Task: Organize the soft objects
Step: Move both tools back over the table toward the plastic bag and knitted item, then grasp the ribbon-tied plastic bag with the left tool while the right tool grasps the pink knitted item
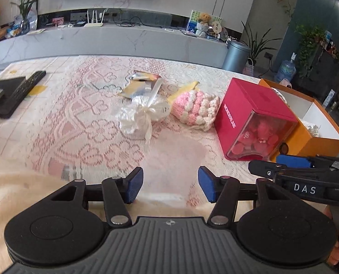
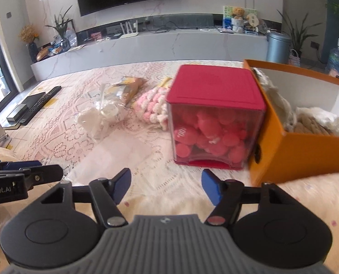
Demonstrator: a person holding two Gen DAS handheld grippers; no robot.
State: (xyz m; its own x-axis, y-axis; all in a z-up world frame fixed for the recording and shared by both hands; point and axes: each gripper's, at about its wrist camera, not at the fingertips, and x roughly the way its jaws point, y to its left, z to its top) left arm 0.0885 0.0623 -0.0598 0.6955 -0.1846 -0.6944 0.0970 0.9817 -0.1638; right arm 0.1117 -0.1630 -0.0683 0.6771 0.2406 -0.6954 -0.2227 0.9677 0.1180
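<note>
A pink-and-white crocheted piece [image 1: 195, 108] lies on the lace tablecloth [image 1: 78, 118], next to a white soft bundle in clear wrap [image 1: 142, 115]. Both also show in the right wrist view, the crocheted piece [image 2: 152, 108] and the bundle [image 2: 96, 116]. An open orange box [image 2: 306, 150] at the right holds soft white and tan items [image 2: 313, 121]. My left gripper [image 1: 170, 186] is open and empty, low over the near table edge. My right gripper [image 2: 166, 187] is open and empty, in front of the red box [image 2: 215, 114].
The red box with a clear front [image 1: 254, 118] stands against the orange box [image 1: 317, 137]. Yellow snack packets [image 1: 139, 84] lie behind the bundle. A remote and black items [image 1: 16, 91] lie at the far left. A cream fleece [image 1: 14, 196] covers the near edge.
</note>
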